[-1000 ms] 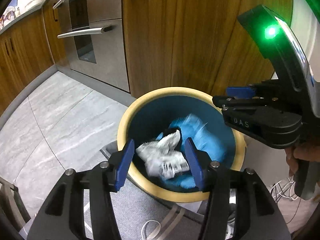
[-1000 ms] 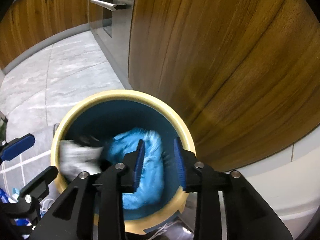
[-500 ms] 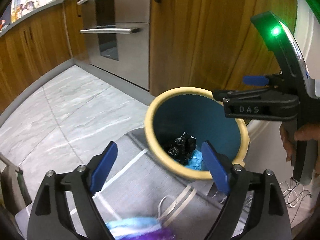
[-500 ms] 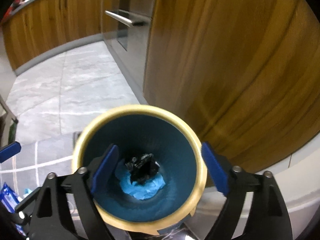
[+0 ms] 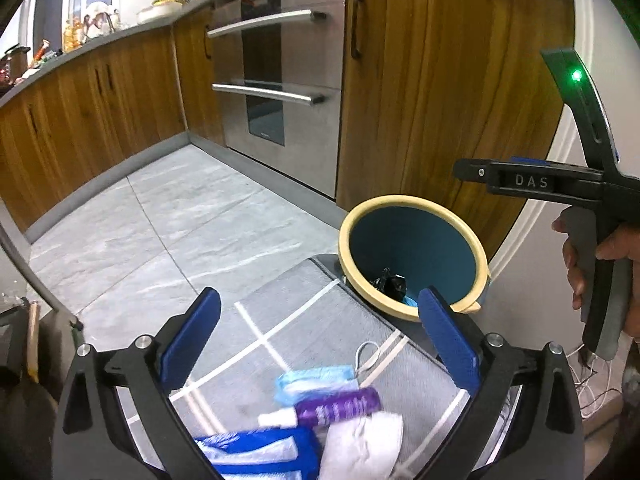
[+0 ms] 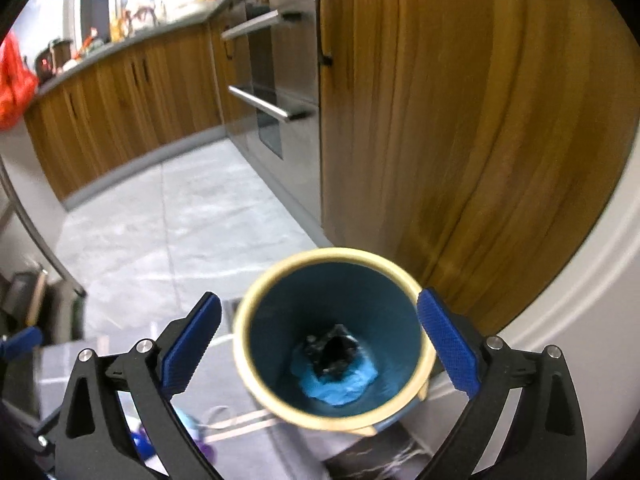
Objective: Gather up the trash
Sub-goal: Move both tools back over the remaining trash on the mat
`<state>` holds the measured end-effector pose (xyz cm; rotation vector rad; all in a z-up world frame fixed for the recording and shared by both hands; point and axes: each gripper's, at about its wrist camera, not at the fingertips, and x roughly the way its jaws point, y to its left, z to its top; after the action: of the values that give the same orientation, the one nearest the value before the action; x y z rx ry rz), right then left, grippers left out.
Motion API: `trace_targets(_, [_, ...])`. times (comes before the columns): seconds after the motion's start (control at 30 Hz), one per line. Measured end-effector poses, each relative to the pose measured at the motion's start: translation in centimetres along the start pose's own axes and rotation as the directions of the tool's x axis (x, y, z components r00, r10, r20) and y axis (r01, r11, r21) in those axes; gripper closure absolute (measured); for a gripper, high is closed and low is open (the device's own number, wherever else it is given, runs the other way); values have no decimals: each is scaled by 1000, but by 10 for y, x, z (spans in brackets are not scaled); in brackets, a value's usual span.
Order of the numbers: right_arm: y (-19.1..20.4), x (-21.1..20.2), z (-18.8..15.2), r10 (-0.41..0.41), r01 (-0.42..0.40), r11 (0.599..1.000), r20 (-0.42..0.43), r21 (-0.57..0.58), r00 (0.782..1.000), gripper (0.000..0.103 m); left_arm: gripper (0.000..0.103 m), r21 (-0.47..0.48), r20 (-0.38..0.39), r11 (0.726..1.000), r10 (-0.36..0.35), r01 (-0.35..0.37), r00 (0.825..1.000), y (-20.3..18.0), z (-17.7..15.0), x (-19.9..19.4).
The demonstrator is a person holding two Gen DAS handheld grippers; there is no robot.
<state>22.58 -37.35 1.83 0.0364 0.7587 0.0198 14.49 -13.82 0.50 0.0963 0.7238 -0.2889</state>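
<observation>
Two views checked. Left wrist: left gripper (image 5: 316, 330) jaws spread wide, just opened further, nothing between; mask (image 5: 316, 382), purple tube (image 5: 340, 404) and white wad (image 5: 362, 446) on grey mat (image 5: 280, 304). Right wrist: right gripper (image 6: 320, 338) likewise wide and empty, just opened, above bin (image 6: 256, 304) holding blue and black trash (image 6: 334, 364).

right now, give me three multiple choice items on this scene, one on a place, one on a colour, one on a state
1. Where does the purple tube lie?
A. on the grey mat
B. in the bin
C. on the counter

2. What colour is the bin's inside?
A. red
B. teal blue
C. white

3. How do the left tongs stand?
A. shut on a wrapper
B. shut on nothing
C. open, nothing between them

Key: 1 A, it lies on the mat among the litter, near the face mask. 2 B, teal wall under a cream rim. 3 C, the pads stand wide apart, having just been opening.
</observation>
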Motion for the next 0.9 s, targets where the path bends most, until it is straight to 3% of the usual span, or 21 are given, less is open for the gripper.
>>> trace_targets(0.5, [32, -57, -38, 35, -35, 999, -3, -7, 999, 5, 6, -47, 62, 998, 46, -43, 997, 41, -43, -97])
trace_targets(0.9, [51, -79, -58, 61, -61, 998, -14, 3, 998, 5, 6, -80, 64, 992, 100, -95, 993, 71, -83, -125])
